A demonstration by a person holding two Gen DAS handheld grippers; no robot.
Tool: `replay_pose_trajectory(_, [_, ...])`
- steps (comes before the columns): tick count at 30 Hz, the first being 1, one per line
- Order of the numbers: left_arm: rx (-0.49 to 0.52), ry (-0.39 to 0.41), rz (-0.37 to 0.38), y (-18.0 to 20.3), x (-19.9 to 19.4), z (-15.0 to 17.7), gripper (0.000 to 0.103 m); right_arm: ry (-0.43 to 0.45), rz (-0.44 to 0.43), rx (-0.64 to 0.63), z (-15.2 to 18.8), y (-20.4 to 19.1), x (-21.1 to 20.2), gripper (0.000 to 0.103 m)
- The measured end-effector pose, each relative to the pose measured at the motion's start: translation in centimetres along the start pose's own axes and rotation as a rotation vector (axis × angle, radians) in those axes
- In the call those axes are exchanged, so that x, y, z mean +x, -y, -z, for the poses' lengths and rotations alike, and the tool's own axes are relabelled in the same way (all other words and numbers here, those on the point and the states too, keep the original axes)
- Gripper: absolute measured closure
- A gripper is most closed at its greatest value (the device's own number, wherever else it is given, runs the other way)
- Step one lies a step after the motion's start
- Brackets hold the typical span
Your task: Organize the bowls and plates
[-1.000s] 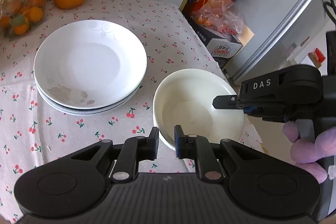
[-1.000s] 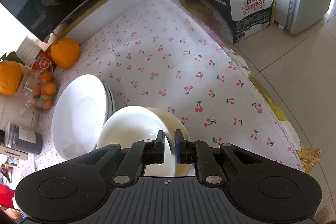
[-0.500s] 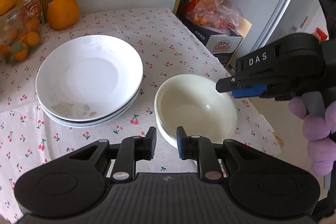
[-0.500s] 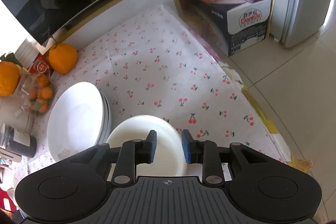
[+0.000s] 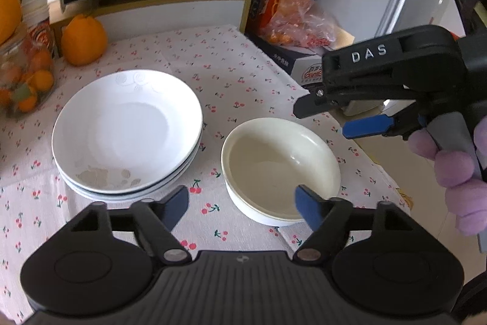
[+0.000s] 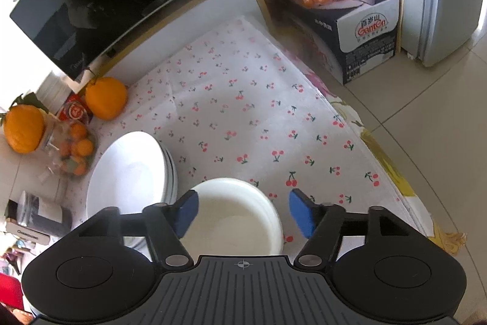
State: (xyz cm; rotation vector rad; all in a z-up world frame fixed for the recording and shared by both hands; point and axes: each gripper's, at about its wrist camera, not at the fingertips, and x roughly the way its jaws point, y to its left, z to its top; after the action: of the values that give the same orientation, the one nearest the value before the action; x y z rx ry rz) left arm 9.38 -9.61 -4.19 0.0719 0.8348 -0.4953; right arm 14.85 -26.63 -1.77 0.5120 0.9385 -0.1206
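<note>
While both grippers open, bowl (image 5: pixel 280 169) sits near tablecloth edge (image 5: pixel 374 169)

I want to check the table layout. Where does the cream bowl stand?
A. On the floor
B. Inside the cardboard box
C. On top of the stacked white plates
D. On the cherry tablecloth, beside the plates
D: the cream bowl sits on the cherry tablecloth, beside the stacked white plates, not on them.
</note>
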Motion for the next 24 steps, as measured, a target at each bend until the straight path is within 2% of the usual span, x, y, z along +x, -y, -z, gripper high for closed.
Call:
replay_pose_trajectory(2, [0.026,0.010,0.006,0.0,0.1,0.2,0.013,0.012,0.005,-0.018,0.1,0.0,0.0,0.028])
replay_pose_trajectory(5, [0.059,0.028,0.007,0.0,0.3,0.5,0.007,0.044,0.033,-0.057,0.3,0.1,-0.1,0.027])
replay_pose_trajectory(9, [0.089,0.033,0.008,0.0,0.6,0.9,0.004,0.088,0.069,-0.115,0.6,0.3,-0.3,0.023])
replay_pose_trajectory(13, [0.109,0.005,0.010,0.0,0.9,1.2,0.004,0.098,0.085,-0.147,0.9,0.7,-0.3,0.023])
replay_pose_trajectory(17, [0.122,-0.025,0.025,0.1,1.2,1.6,0.004,0.074,0.092,-0.155,1.2,1.1,0.1,0.023])
replay_pose_trajectory(24, [0.159,-0.072,0.045,0.6,1.9,2.2,0.004,-0.024,0.091,-0.120,1.7,1.3,1.7,0.023])
